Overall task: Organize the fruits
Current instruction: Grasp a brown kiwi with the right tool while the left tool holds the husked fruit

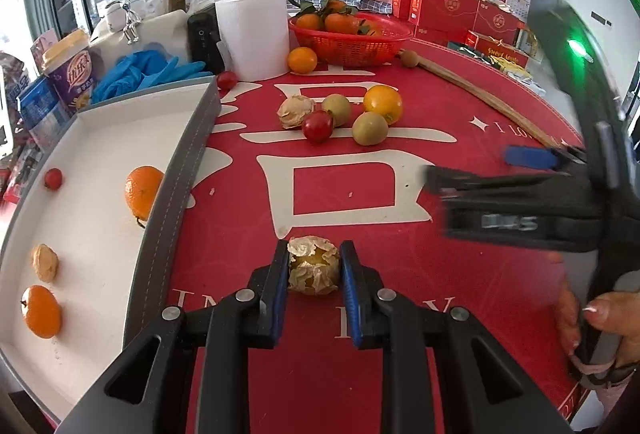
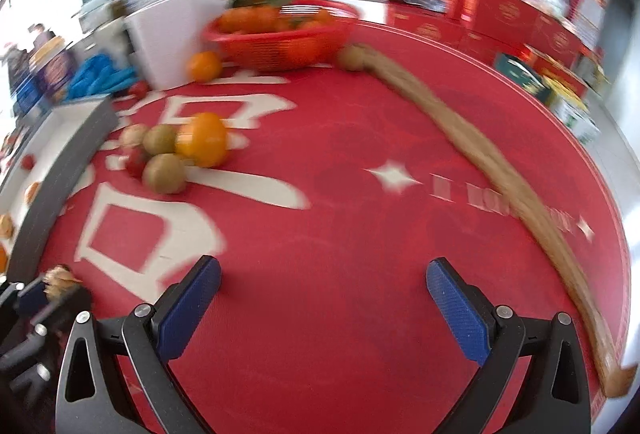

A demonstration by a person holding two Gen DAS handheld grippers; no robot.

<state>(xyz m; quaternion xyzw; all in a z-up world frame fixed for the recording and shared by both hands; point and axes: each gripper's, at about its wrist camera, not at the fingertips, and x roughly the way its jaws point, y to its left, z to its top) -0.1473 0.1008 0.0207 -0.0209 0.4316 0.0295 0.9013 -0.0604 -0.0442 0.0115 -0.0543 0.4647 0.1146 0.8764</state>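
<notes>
Our left gripper [image 1: 314,268] is clamped on a papery husked groundcherry [image 1: 313,265] above the red tablecloth [image 1: 460,106], right of the white tray [image 1: 100,162]. The tray holds two oranges, a small red fruit and another husked fruit. Our right gripper [image 2: 323,296] is spread wide and holds nothing. A cluster of fruit [image 1: 340,116] lies mid-table, with a red basket [image 1: 350,42] behind it. We read "I LO" on the cloth; the purple cup [image 1: 74,72] bears Chinese characters we cannot make out.

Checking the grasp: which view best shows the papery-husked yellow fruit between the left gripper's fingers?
Left wrist view: the papery-husked yellow fruit sits sharp between the left gripper pads. The right wrist view shows it blurred at its lower-left edge.
</notes>
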